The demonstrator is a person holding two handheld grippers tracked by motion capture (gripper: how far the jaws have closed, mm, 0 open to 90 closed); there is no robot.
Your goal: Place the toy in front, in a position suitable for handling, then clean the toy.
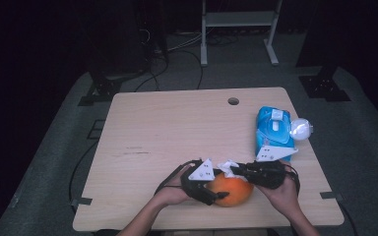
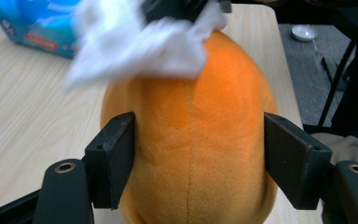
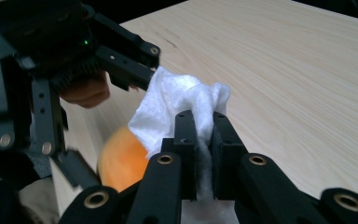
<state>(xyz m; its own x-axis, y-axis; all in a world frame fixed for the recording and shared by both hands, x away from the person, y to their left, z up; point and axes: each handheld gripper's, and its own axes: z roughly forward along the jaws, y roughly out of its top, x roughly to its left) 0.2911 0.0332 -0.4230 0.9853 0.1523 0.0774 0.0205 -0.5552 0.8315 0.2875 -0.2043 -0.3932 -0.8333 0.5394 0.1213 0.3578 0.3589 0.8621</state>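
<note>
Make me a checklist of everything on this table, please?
Surface: pale wooden table with a round hole near the far edge.
Job's things: orange plush; white wipe resting on its top.
Clutter: blue wipes pack at the right edge, with a white round thing beside it.
Grippers: left gripper clamps the plush from both sides; right gripper is shut on the wipe.
Cables: black cables on the floor beyond the table.
Surroundings: dark room, grey floor, white frame at the back.
</note>
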